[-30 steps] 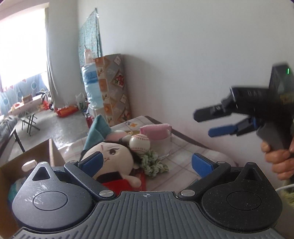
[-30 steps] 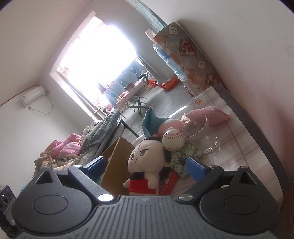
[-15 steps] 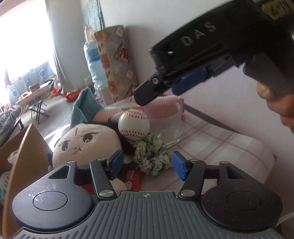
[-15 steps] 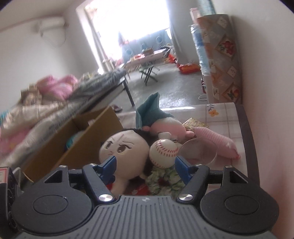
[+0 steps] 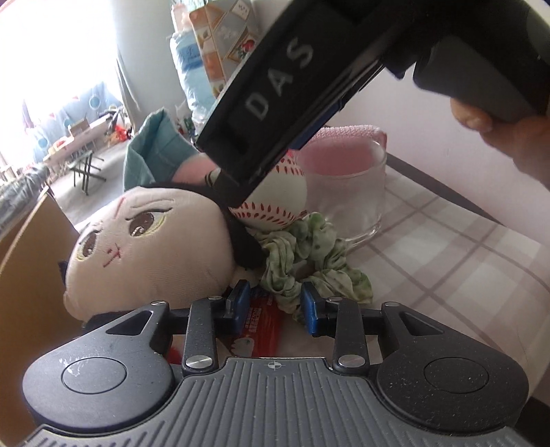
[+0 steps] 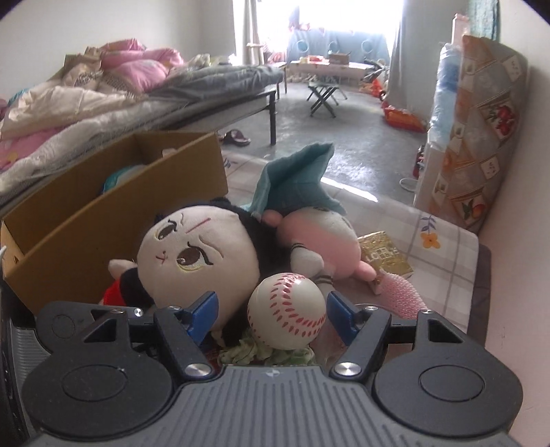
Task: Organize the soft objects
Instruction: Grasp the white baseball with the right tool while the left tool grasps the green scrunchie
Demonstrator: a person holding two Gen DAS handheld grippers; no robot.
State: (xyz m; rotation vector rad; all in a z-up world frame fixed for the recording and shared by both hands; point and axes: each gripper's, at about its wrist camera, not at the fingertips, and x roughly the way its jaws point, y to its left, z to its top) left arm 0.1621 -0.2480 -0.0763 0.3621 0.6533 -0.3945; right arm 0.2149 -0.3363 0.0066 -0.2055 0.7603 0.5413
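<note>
- My right gripper (image 6: 271, 311) is closing, pads astride the baseball (image 6: 287, 311) at twelve o'clock, not yet pressing.
- My left gripper (image 5: 273, 306) is closing over the green scrunchie (image 5: 309, 261), nothing clamped.
- I fear the ball squirts sideways, toppling the glass cup (image 5: 350, 192) at one o'clock.

Daylight floods from a blown-out window (image 6: 347, 13) — sharp centre, fisheye bending and dark corners at edges

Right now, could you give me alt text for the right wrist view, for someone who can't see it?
The right gripper, closing, straddles a baseball resting on a green scrunchie. Behind lie a big-headed plush doll, a pink plush toy, a cardboard box and a bed.
</note>
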